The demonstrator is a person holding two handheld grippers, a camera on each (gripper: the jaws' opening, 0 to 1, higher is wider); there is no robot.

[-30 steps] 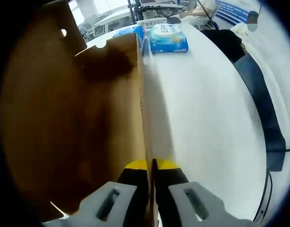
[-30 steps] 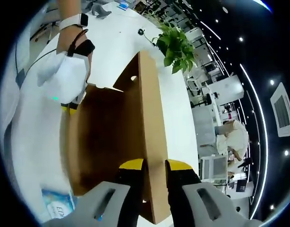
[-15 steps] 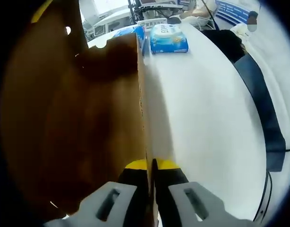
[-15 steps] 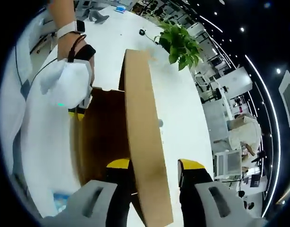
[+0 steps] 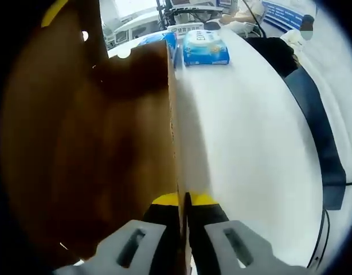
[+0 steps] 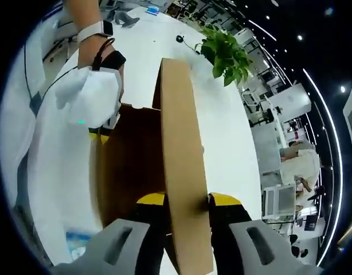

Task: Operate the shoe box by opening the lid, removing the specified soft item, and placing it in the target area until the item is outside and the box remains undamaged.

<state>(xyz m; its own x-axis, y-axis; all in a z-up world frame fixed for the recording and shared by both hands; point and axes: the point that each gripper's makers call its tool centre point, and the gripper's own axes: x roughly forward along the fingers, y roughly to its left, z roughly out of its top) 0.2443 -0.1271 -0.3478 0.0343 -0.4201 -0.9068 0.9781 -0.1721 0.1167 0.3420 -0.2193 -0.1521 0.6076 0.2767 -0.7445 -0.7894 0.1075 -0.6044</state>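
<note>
The brown cardboard shoe box (image 5: 96,160) lies open on the white table (image 5: 250,143), and its inside looks dark. My left gripper (image 5: 183,199) is shut on the box's side wall (image 5: 171,114), one yellow-tipped jaw on each side. In the right gripper view the lid (image 6: 179,132) stands raised, edge-on. My right gripper (image 6: 187,200) is shut on the lid's lower edge. The left gripper (image 6: 87,97) holds the far wall there, in a person's hand. A blue soft tissue pack (image 5: 204,47) lies on the table beyond the box.
A second blue pack (image 5: 159,39) sits behind the box's far corner, and a blue pack (image 6: 78,249) shows low in the right gripper view. A potted green plant (image 6: 225,51) stands past the lid. A dark bag (image 5: 273,51) and a dark chair edge (image 5: 319,132) border the table.
The right gripper's jaws have drawn together onto the lid, which rose from leaning open to standing edge-on. The left gripper has stayed on the box wall.
</note>
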